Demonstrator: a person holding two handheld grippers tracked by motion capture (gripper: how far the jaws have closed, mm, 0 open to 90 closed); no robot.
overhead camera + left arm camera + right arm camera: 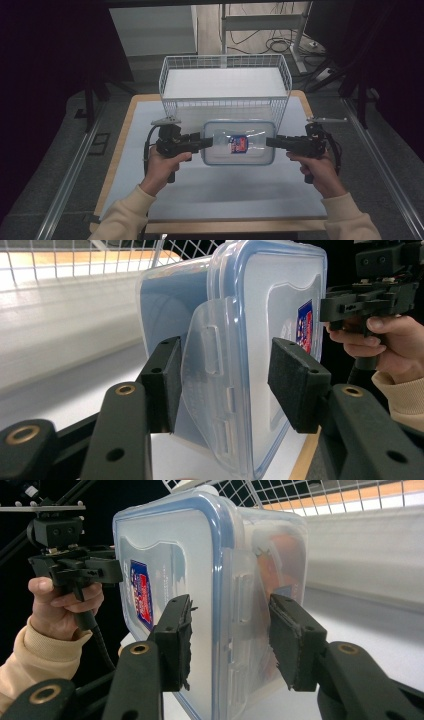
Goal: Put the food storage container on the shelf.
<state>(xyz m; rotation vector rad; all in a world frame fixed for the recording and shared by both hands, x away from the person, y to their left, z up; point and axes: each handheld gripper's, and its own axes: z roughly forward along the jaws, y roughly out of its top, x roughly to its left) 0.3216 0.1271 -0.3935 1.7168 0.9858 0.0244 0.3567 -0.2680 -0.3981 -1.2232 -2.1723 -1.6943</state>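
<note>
Container (pixel 239 144) – L gripper (pixel 207 142) & R gripper (pixel 270 142) clamp its ends.

Both grippers, the left gripper (pixel 206 142) and the right gripper (pixel 270 142), are matt black, angular, with brass-ringed screw holes along the jaw arms and flat foam pads (pixel 295 382). Each carries a grey three-cornered plate and a black cable. The sleeves (pixel 125 215) are cream.
</note>
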